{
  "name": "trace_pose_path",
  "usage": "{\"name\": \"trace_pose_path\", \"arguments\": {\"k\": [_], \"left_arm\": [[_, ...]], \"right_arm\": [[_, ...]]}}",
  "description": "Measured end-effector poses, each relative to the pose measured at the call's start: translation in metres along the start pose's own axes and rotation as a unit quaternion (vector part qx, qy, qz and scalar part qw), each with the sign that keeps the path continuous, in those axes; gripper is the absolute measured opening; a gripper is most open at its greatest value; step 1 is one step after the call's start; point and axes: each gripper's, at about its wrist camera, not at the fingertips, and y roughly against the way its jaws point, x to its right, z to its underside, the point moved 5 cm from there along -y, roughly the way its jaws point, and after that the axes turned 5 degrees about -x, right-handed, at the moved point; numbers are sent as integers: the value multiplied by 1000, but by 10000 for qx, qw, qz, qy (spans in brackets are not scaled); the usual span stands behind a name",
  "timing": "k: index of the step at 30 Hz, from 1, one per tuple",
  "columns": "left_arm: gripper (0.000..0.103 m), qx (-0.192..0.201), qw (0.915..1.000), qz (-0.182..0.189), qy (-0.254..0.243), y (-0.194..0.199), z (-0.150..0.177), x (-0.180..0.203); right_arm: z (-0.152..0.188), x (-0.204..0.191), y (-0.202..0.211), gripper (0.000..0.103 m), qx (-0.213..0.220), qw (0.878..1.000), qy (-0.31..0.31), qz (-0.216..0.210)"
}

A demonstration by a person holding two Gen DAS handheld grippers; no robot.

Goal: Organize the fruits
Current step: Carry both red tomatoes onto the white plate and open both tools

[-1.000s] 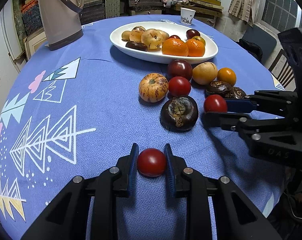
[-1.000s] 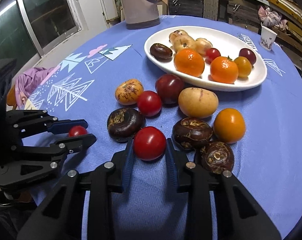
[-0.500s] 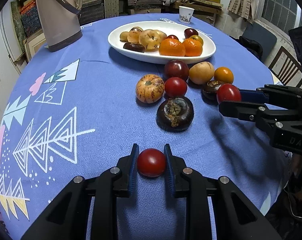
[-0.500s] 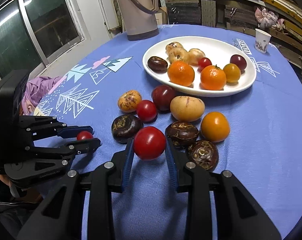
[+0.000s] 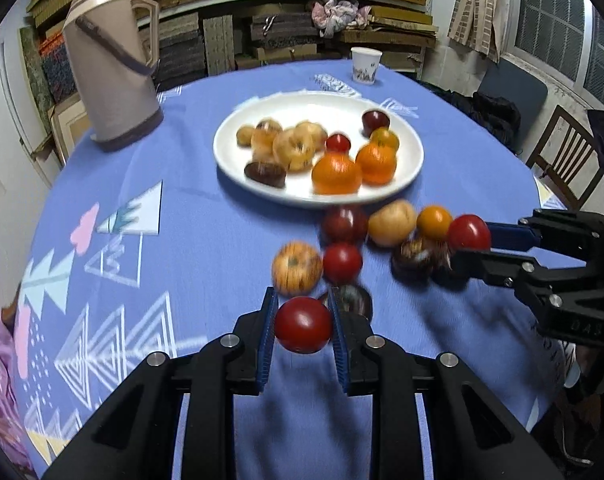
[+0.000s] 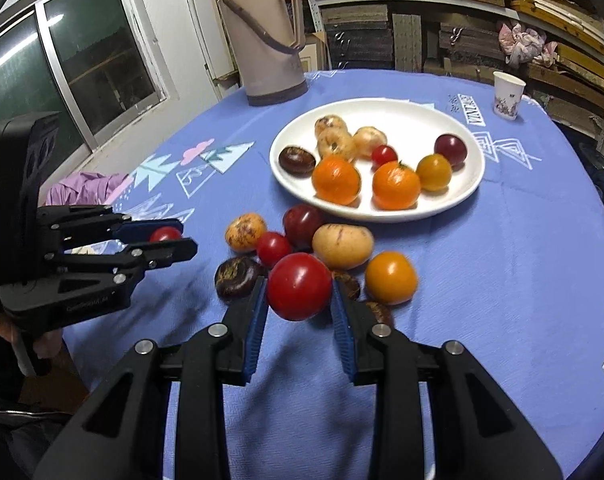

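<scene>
Left tongs (image 5: 303, 326) clamped on load; right tongs (image 6: 299, 289) likewise, both raised.

Both grippers now hold their tomatoes up off the blue tablecloth (image 5: 206, 224) instead of resting low on it. The left gripper (image 5: 303, 326) carries its small red tomato (image 5: 303, 325) higher. The right gripper (image 6: 299, 286) lifts its larger red tomato (image 6: 299, 286) toward the white plate (image 6: 468, 186).
</scene>
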Motion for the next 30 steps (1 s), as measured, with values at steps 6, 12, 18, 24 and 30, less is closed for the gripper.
{"name": "trace_pose_path", "arguments": {"k": [6, 12, 18, 24, 30], "left_arm": [[26, 131, 9997, 130, 130, -6, -48, -6], [26, 38, 9995, 76, 310, -37, -98, -17], [26, -196, 9981, 35, 590, -70, -131, -26], [26, -301, 9977, -42, 613, -94, -141, -30], [38, -227, 9977, -127, 623, -100, -144, -33]], "right_arm": [[-36, 20, 7, 31, 188, 9997, -35, 122], [-77, 39, -16, 31, 152, 9995, -24, 268], [-102, 53, -58, 31, -71, 9995, -113, 285], [-114, 64, -89, 31, -247, 9992, -177, 248], [-119, 74, -103, 31, -294, 9987, -310, 283]]}}
